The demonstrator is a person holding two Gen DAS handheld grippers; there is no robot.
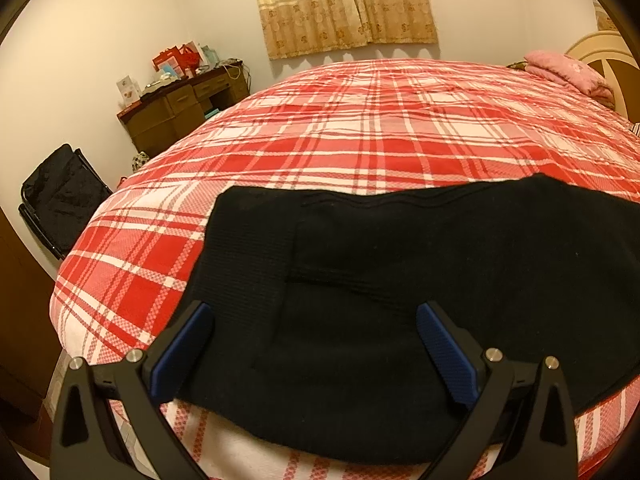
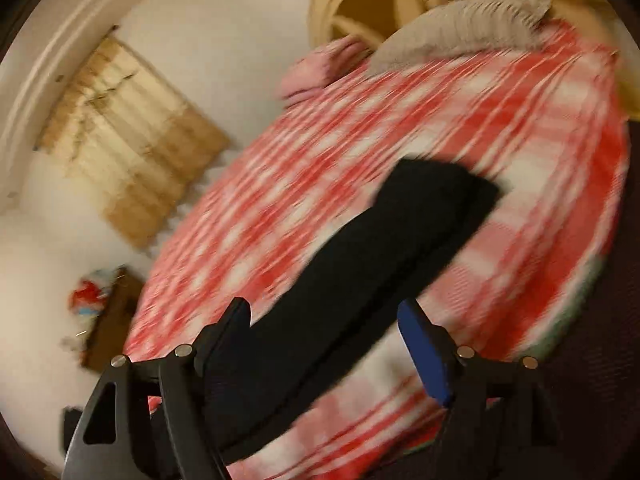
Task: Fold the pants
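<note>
Black pants point(image 1: 400, 260) lie folded into a broad band on the red plaid bed cover point(image 1: 360, 128), near the bed's front edge. My left gripper point(image 1: 314, 312) hovers over their near part with its blue pads point(image 1: 444, 352) spread wide apart, open and gripping no cloth. The right wrist view is tilted and blurred. There the pants point(image 2: 380, 248) run as a long dark strip away from my right gripper point(image 2: 323, 308). Its jaws stand wide, open, with the strip's near end between the fingers point(image 2: 424, 352) and no pad pressing on it.
A folded pink blanket point(image 1: 568, 72) and a cream headboard point(image 1: 600, 52) are at the far right of the bed. A cluttered brown desk point(image 1: 180, 108) and a black folding chair point(image 1: 64, 196) stand by the left wall. A curtain point(image 1: 344, 4) hangs behind.
</note>
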